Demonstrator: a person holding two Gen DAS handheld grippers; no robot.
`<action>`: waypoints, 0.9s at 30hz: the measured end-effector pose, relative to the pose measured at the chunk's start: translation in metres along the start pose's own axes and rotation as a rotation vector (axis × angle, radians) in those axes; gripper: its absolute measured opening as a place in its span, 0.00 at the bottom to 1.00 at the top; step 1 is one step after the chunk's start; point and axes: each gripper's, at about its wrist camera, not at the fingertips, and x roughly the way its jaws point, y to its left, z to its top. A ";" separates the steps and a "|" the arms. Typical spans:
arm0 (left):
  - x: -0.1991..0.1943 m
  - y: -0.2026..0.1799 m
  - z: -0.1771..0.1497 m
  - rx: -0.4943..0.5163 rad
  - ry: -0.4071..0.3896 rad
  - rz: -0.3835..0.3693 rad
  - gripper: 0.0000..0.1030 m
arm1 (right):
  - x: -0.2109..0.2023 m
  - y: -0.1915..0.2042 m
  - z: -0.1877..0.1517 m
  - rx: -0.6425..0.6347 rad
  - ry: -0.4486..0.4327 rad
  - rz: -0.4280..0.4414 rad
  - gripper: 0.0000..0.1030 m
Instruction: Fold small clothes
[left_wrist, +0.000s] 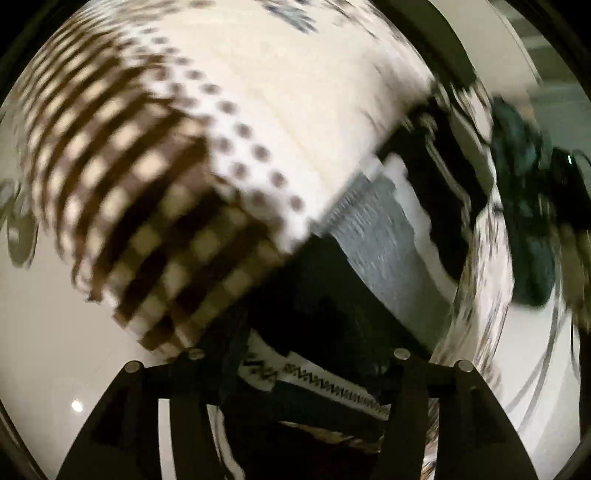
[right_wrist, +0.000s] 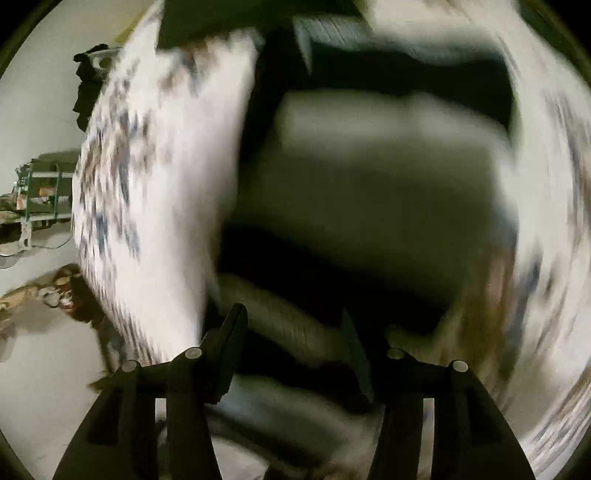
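Observation:
Both views are blurred by motion. In the left wrist view a brown-and-cream checked cloth (left_wrist: 155, 221) and a white dotted cloth (left_wrist: 280, 122) lie in a heap with a grey ribbed piece (left_wrist: 380, 236). My left gripper (left_wrist: 314, 373) points down at the heap, its jaws apart over a black garment with a white zigzag band (left_wrist: 332, 387). In the right wrist view my right gripper (right_wrist: 295, 339) is open above a grey ribbed cuff (right_wrist: 284, 321). A dull grey cloth (right_wrist: 369, 203) lies beyond it. A white cloth with a blue and brown print (right_wrist: 155, 184) lies to the left.
A glossy white tabletop (left_wrist: 55, 332) shows at the lower left of the left wrist view. A dark teal shape (left_wrist: 524, 221) at the right is too blurred to tell. In the right wrist view a green-framed rack (right_wrist: 40, 192) and brown clutter (right_wrist: 62, 288) sit at the far left.

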 end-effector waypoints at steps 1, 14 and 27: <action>0.006 -0.003 0.000 0.027 0.010 0.026 0.49 | 0.011 -0.010 -0.024 0.029 0.029 0.013 0.54; -0.004 -0.015 -0.017 0.193 -0.081 0.177 0.05 | 0.138 -0.044 -0.239 0.205 0.088 0.222 0.07; -0.066 -0.070 0.036 0.197 -0.112 0.019 0.62 | 0.028 -0.106 -0.196 0.309 -0.122 0.341 0.57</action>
